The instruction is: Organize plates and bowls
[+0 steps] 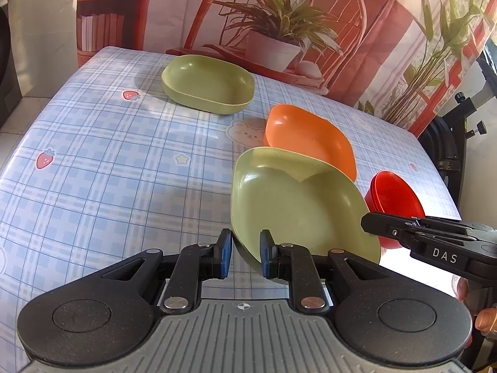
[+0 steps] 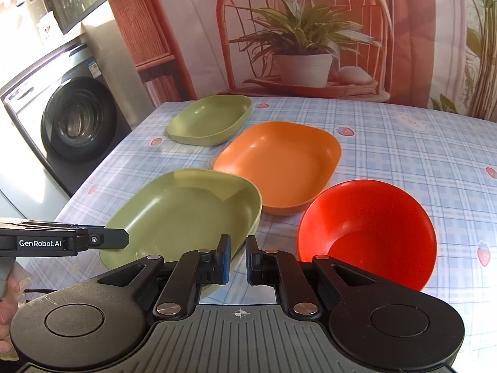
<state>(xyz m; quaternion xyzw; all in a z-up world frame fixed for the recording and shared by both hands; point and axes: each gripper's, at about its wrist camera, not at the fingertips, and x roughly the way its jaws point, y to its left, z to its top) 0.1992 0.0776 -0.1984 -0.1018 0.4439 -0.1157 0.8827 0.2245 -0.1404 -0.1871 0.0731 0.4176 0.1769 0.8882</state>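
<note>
A near green plate lies at the table's front, its far edge against an orange plate. A second green plate lies farther back. A red bowl stands right of the near green plate. My left gripper has its jaws either side of the near green plate's rim with a gap on the left side; it also shows in the right wrist view. My right gripper is slightly open and empty, between the green plate and the red bowl.
The table has a blue plaid cloth with strawberry prints. A printed backdrop of a chair and plant hangs behind it. A washing machine stands at the left. A black stand is beyond the table's right edge.
</note>
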